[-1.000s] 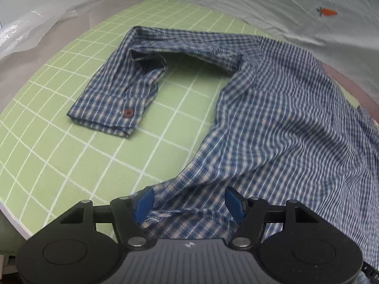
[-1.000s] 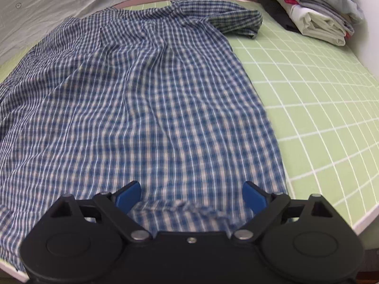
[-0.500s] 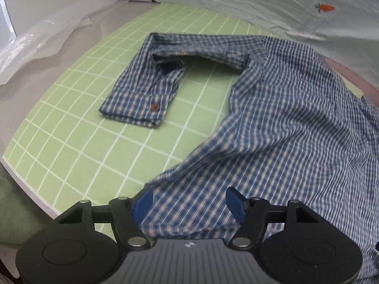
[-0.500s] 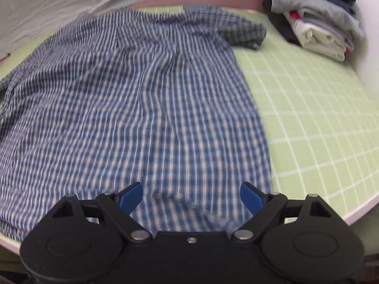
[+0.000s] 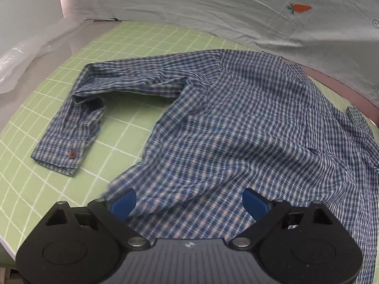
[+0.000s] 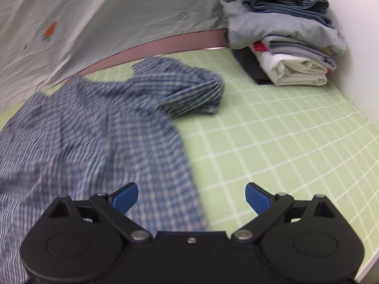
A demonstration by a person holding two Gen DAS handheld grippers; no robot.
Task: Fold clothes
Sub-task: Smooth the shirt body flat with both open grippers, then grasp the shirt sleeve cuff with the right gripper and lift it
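A blue checked shirt lies spread on the green grid mat. Its long left sleeve bends back on itself, the buttoned cuff flat on the mat. In the right wrist view the shirt is blurred, and its other sleeve lies bunched at the far side. My left gripper hovers over the near hem, jaws opening wide, with cloth below them but no pad pressing on it. My right gripper hangs over the shirt's right edge, jaws also opening, gripping nothing.
A stack of folded clothes stands at the mat's far right corner against a white wall. A grey sheet with a carrot print hangs behind the table. Crumpled clear plastic lies off the mat's left side. The mat's near edge runs close below both grippers.
Both grippers have drawn away from the near hem, and the cloth bunched between their fingers has dropped flat. The left jaws have widened. The right view has swung right, towards the folded stack.
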